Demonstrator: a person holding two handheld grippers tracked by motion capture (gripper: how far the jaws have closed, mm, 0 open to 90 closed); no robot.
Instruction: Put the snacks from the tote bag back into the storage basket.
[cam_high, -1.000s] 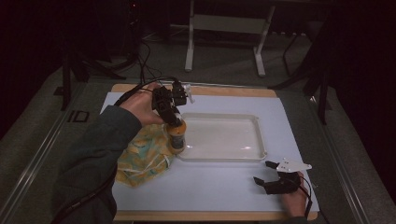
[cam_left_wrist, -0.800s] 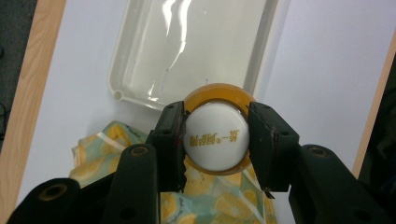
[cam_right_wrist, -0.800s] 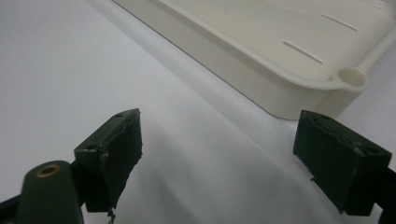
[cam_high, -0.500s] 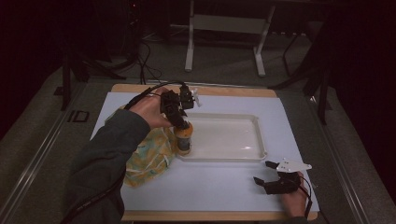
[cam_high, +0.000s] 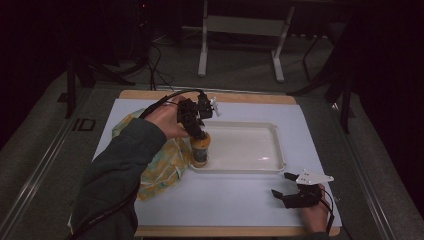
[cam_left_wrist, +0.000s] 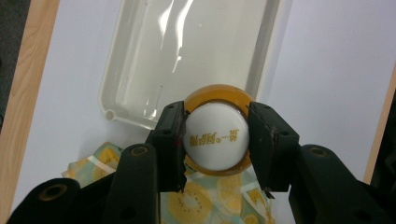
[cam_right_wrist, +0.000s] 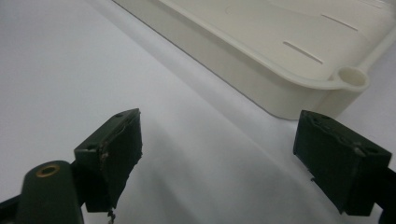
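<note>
Amber plastic, round and capped with a white printed lid, the small jar (cam_left_wrist: 215, 129) is sitting clenched between my left gripper's (cam_high: 196, 125) jaws, which are pinching the lid on opposite sides. I am holding it upright at the left end of the shallow cream plastic tray (cam_high: 250, 150), whether resting on it or just above I cannot tell. I am judging it light and rigid, though the smooth lid could slip, so gripping across the lid's width looks right. Beside the tray a crumpled yellow fruit-print cloth (cam_high: 160, 160) is lying on the white-covered desk (cam_high: 225, 195). My right gripper (cam_high: 296, 194) is resting near the desk's front edge, jaws spread wide and grasping nothing. I am counting one jar, one tray, one cloth.
</note>
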